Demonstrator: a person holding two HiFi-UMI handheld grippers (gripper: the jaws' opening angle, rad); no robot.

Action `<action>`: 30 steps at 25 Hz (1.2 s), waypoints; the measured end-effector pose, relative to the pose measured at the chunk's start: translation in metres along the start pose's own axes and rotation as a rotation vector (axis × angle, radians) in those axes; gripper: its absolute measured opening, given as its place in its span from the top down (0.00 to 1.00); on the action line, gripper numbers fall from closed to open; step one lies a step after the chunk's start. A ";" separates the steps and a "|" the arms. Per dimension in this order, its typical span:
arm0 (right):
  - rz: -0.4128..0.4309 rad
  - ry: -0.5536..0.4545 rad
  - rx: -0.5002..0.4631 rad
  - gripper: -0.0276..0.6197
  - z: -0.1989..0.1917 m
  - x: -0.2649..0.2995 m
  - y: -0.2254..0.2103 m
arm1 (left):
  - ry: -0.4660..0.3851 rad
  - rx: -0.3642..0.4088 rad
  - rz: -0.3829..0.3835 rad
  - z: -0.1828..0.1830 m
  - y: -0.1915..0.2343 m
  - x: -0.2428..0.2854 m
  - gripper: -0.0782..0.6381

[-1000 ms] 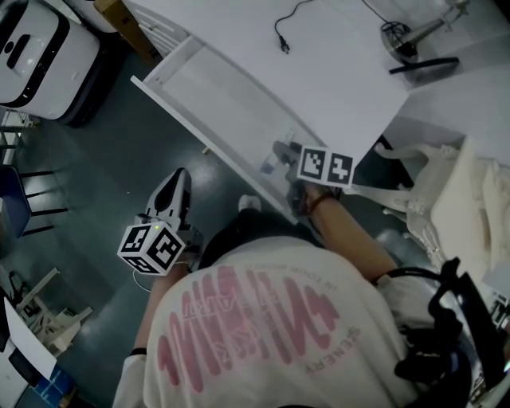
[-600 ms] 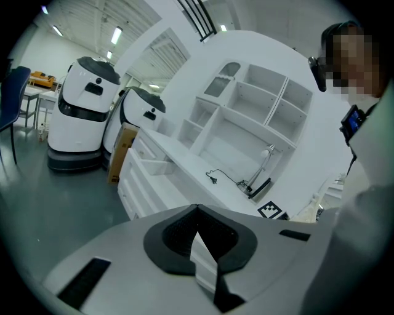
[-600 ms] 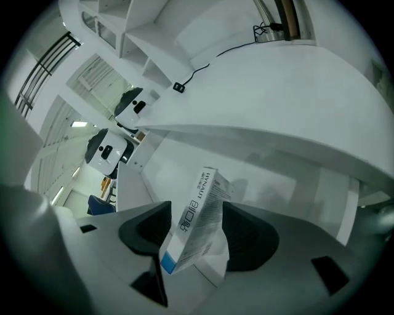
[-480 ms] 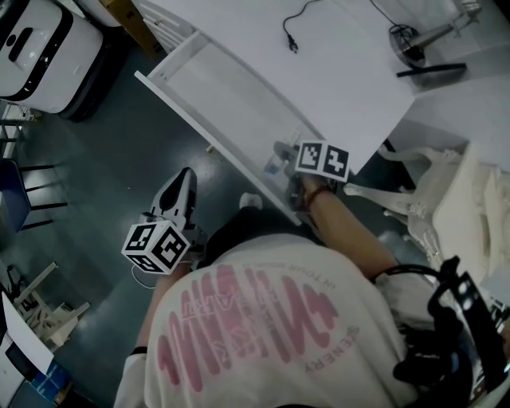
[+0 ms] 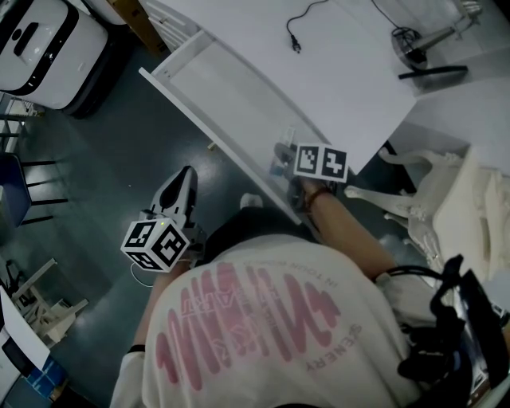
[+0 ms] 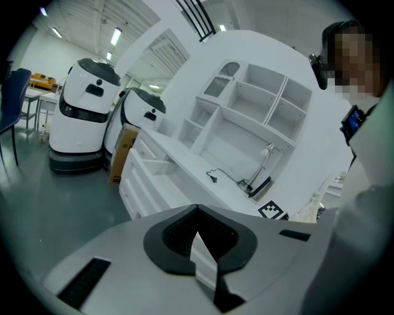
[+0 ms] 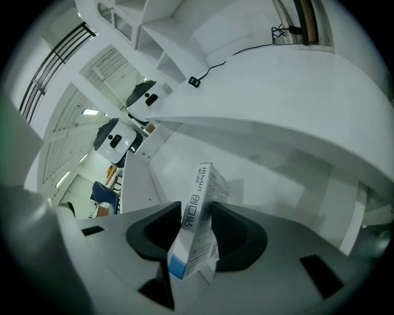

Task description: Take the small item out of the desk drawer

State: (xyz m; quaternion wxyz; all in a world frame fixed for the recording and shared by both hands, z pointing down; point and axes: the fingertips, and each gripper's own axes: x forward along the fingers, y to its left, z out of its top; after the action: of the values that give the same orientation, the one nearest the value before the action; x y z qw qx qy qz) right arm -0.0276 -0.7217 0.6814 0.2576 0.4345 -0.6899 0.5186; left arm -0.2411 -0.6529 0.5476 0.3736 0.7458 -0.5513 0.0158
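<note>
A long white drawer (image 5: pixel 215 80) stands pulled out from under the white desk (image 5: pixel 343 88). At its near end is a small white box with a blue end (image 5: pixel 280 158). My right gripper (image 5: pixel 282 153) reaches down into the drawer. In the right gripper view the box (image 7: pixel 197 203) stands upright between the black pads of my right gripper (image 7: pixel 196 208). The jaws have just been closing and now press on both sides of it. My left gripper (image 5: pixel 183 177) hangs over the floor left of the drawer; its jaws (image 6: pixel 197 209) meet at the tips with nothing between them.
White robots (image 5: pixel 40 48) stand at the far left, near a cardboard box (image 5: pixel 135 20). On the desk lie a black cable (image 5: pixel 293 36) and a lamp (image 5: pixel 414 40). A chair draped in pale cloth (image 5: pixel 454 199) is at the right. My torso fills the lower middle.
The right gripper has sunk slightly at the drawer's near end around the box. The left gripper has kept still.
</note>
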 end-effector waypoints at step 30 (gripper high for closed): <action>-0.032 -0.003 -0.281 0.80 -0.012 -0.033 0.011 | -0.082 0.010 -0.020 0.011 -0.006 -0.036 0.85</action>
State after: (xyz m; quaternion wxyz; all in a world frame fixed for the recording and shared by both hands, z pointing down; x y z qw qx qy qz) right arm -0.0218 -0.6984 0.6538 0.3231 0.4059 -0.7492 0.4118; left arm -0.2543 -0.6291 0.5210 0.3472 0.7532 -0.5585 -0.0159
